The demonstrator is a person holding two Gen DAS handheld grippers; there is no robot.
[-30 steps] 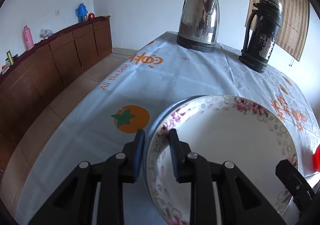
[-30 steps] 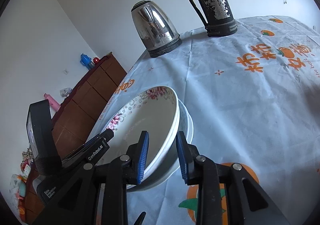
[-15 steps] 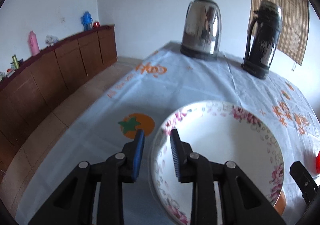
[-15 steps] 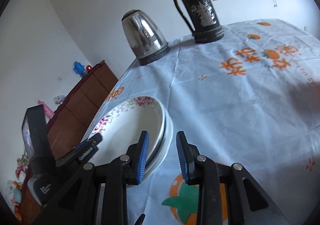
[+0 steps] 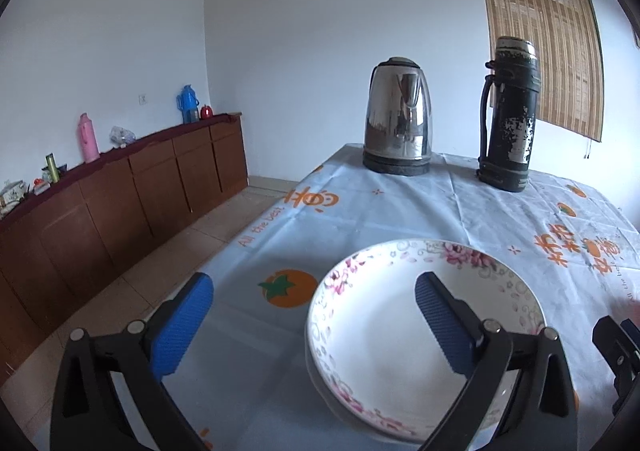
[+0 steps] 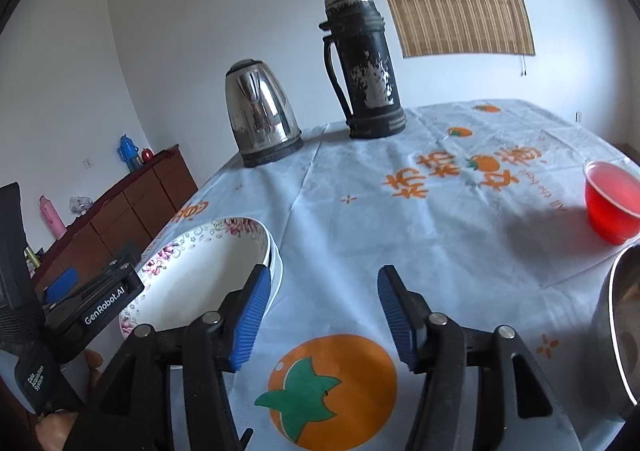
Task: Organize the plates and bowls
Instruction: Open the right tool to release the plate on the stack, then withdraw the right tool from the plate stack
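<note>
A deep white plate with pink flowers on its rim (image 5: 400,335) lies flat on a second plate, on the tablecloth near the table's left edge. My left gripper (image 5: 312,315) has its jaws opening wide. The plate's left rim lies between the blue pads (image 5: 182,325), which do not touch it. In the right wrist view the same stack (image 6: 200,283) sits at the lower left. My right gripper (image 6: 320,315) is also opening, with only tablecloth between its pads. Its left pad (image 6: 250,315) stands just beside the stack's right rim.
A steel kettle (image 5: 398,123) and a worn black flask (image 5: 508,119) stand at the table's far end. A red bowl (image 6: 612,207) and a metal bowl (image 6: 616,331) sit at the right. Brown cabinets (image 5: 120,203) line the left wall.
Both grippers were shut on the flowered plate's rim and have let go. Their jaws have spread wide and both have drawn back and up. The plate now rests on the lower one.
</note>
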